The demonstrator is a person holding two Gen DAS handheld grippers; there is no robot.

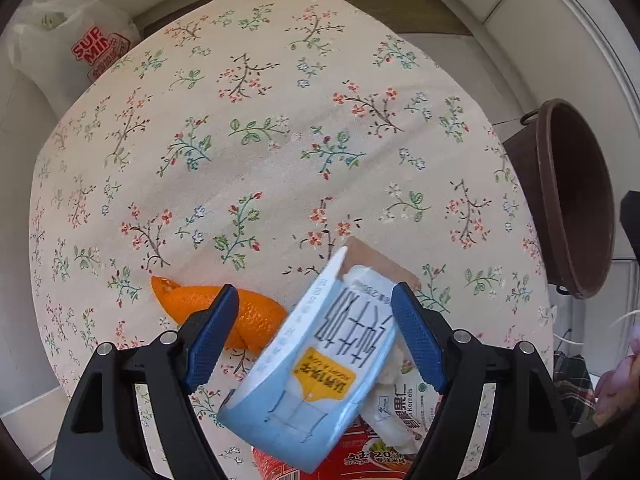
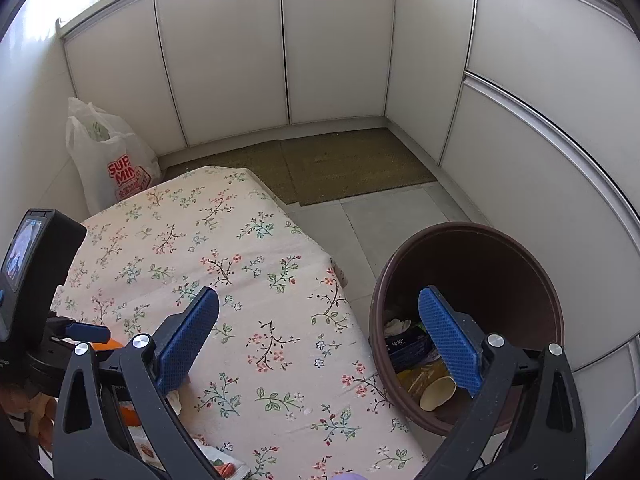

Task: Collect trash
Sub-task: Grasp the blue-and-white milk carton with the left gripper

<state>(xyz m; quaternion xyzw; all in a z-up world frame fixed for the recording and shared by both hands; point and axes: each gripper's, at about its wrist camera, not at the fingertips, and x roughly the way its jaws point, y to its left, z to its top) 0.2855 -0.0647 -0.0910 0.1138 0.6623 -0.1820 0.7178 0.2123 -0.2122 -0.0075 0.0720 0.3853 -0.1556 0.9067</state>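
In the left wrist view my left gripper [image 1: 316,312] stands wide open around a tilted blue and white milk carton [image 1: 316,364] on the floral tablecloth [image 1: 260,140]. The carton touches neither finger clearly. An orange peel [image 1: 208,304] lies just left of it, partly behind the left finger. Snack wrappers [image 1: 400,408] lie under the carton. My right gripper [image 2: 320,332] is open and empty, above the table's right edge. The brown trash bin [image 2: 504,264] stands on the floor beside the table, with several pieces of trash [image 2: 424,376] inside; it also shows in the left wrist view [image 1: 568,200].
A white plastic shopping bag [image 2: 108,160] stands on the floor past the table's far left corner; it also shows in the left wrist view [image 1: 72,56]. White cabinets [image 2: 320,48] line the walls. A green mat [image 2: 344,164] lies on the floor beyond the table.
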